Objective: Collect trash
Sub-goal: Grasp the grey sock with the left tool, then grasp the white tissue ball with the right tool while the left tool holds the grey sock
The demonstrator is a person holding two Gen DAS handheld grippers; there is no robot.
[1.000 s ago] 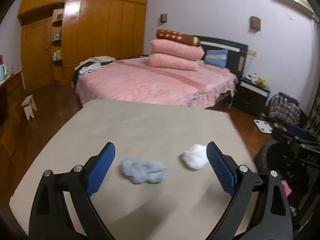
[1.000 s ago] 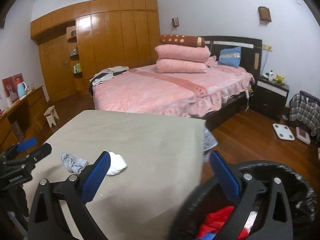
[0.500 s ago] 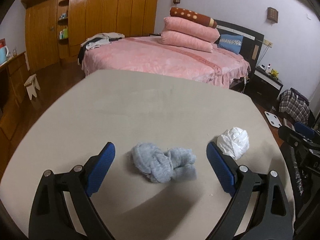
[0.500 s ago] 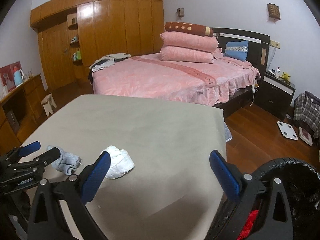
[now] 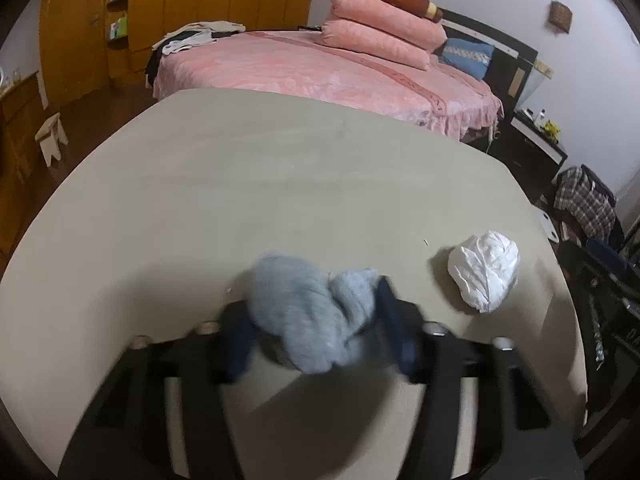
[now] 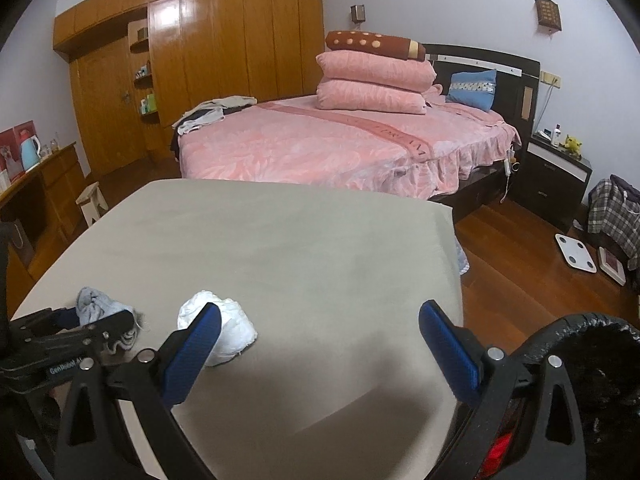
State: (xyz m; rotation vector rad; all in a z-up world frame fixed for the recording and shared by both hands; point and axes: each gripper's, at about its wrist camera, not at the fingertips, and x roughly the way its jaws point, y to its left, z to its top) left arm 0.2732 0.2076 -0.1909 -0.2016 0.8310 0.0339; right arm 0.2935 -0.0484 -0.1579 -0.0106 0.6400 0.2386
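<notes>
**Left claw closing on the blue rag; bin waits off the right corner**

Left gripper [image 5: 316, 336], black frame with dark blue pads, has its jaws closing around the crumpled pale blue-grey cloth wad [image 5: 316, 312]. Wad sits between the pads on the beige tabletop [image 5: 280, 168]; motion blur hides whether the pads press it yet. Judged step: grasp of the first piece of trash, not yet lifted.

Right gripper [image 6: 320, 340], same build with bright blue pads, stands wide open and empty, hovering over the near right part of the table.

Crumpled white plastic bag or paper ball [image 5: 486, 270] lies just right of the blue wad, apart from it, nearer the table's right edge.

Black round trash bin [image 6: 592, 360], red item inside, stands below the table's near right corner.

Next move, as a guess: finish the squeeze, lift clear, carry rightward over the white ball and past the edge to the bin.

Room: tabletop beyond is bare. The right gripper sits in the carry path and may need to give way. Pink-covered bed [image 6: 340, 148] stands well beyond the far edge.
</notes>
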